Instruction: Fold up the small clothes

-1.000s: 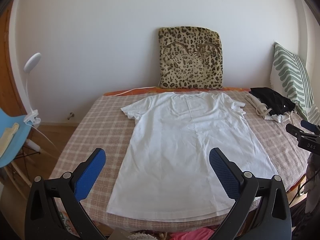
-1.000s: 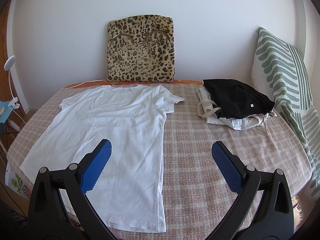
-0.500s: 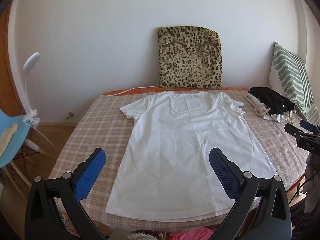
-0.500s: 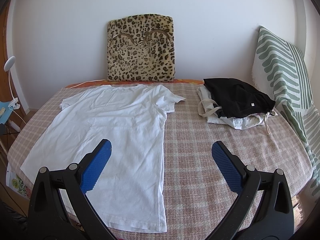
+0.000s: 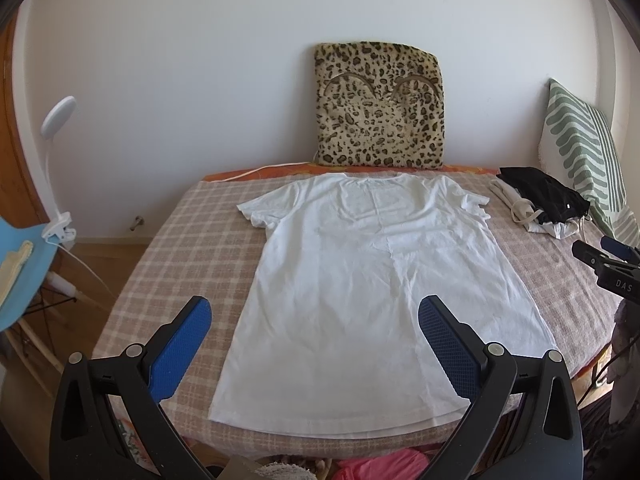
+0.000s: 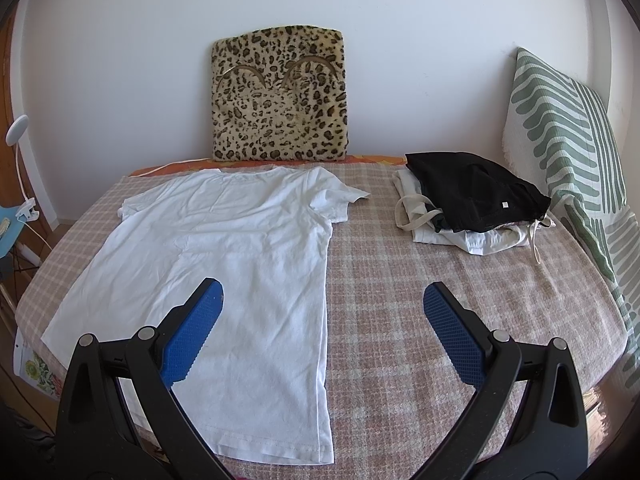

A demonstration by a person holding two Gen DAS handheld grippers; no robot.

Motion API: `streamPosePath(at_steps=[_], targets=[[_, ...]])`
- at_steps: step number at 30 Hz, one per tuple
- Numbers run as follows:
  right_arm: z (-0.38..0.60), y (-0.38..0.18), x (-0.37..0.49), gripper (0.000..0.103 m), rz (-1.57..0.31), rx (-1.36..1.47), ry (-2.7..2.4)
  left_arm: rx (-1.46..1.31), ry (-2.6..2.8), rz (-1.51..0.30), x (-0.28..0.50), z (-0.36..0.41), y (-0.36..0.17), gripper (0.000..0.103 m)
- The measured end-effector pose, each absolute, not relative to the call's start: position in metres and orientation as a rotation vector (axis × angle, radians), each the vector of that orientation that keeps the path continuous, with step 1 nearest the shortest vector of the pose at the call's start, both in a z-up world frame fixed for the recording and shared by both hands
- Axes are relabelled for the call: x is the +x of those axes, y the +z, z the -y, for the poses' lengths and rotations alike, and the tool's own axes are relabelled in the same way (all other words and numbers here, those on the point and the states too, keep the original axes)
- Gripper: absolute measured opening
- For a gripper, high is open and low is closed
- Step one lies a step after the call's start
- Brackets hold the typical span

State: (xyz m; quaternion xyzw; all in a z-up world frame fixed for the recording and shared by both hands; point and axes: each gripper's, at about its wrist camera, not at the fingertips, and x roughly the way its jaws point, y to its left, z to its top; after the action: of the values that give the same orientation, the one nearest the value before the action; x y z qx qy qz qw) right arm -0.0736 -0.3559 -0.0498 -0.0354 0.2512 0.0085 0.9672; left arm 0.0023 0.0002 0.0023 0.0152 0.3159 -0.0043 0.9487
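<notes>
While unfolded, white T-shirt (image 5: pixel 372 264) flat on checked bedspread (image 6: pixel 420 300).

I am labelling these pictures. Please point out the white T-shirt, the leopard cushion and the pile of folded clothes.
white T-shirt (image 5: pixel 372 280): left wrist view, middle of the chest.
leopard cushion (image 6: pixel 280 96): right wrist view, centre of its front.
pile of folded clothes (image 6: pixel 476 196): right wrist view, black garment on top.
</notes>
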Motion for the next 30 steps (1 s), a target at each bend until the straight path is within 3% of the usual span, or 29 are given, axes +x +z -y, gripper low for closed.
streamPosePath(at_steps=[22,25,28,30], targets=[[0.317,-0.044,-0.055,0.102,-0.485,-0.064,0.094,-0.117,-0.024,-0.859,0.017,-0.077,-0.045,0.100],[0.307,-0.041,-0.048,0.102,-0.458,-0.058,0.098,-0.169,-0.054,-0.868,0.021,-0.092,-0.053,0.094],[0.295,-0.037,-0.037,0.102,-0.454,-0.067,0.127,-0.202,-0.071,-0.901,0.021,-0.101,-0.065,0.082],[0.286,-0.032,-0.028,0.102,-0.460,-0.050,0.167,-0.230,-0.073,-0.922,0.020,-0.109,-0.074,0.068]])
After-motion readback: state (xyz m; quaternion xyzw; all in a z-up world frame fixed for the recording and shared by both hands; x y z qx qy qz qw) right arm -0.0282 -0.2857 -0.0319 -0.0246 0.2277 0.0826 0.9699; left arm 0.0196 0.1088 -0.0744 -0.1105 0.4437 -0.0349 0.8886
